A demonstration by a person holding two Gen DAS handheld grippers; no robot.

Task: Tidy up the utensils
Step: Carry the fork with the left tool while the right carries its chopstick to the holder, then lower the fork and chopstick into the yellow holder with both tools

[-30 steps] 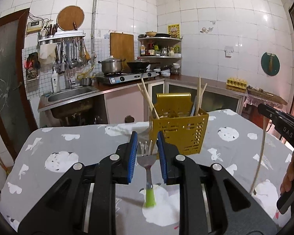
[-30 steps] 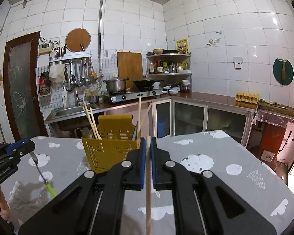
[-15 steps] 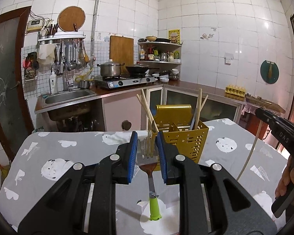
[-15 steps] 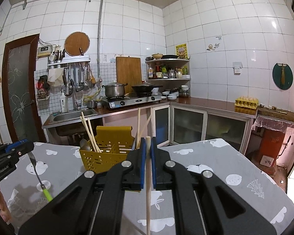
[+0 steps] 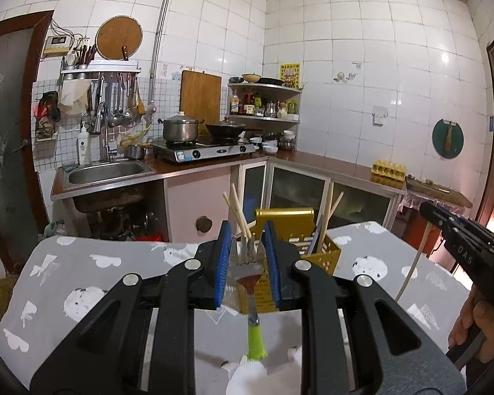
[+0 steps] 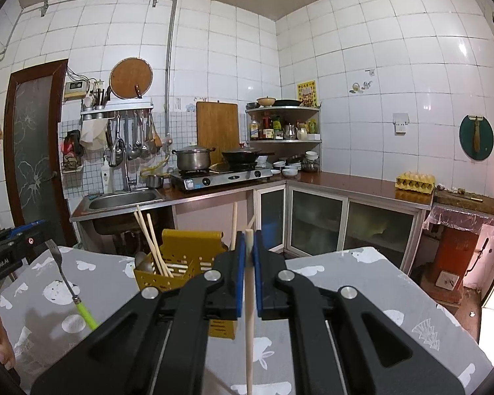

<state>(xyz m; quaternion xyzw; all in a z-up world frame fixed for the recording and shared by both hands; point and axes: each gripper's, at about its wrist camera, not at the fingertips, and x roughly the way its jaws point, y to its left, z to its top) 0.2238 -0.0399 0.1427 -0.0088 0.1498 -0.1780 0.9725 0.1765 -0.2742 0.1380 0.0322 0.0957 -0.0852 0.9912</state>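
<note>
My left gripper [image 5: 247,250] is shut on a fork [image 5: 248,275] with a green handle, tines up, held above the table. It also shows in the right wrist view [image 6: 62,275]. My right gripper [image 6: 249,247] is shut on a pale wooden chopstick [image 6: 249,322] that hangs down, also seen at the right of the left wrist view [image 5: 411,270]. A yellow perforated utensil basket [image 5: 316,250] stands on the table just beyond both grippers, with chopsticks [image 6: 151,247] and a spoon [image 6: 141,261] in it.
The table has a grey cloth with white prints [image 6: 345,276]. Behind it run a sink [image 5: 105,171], a gas stove with a pot [image 5: 181,130] and a wok, glass-door cabinets [image 6: 345,227], and an egg tray [image 6: 415,181] on the counter.
Both grippers have risen with their utensils, so the basket sits lower and partly behind the fingers. The fork and chopstick stay gripped.
</note>
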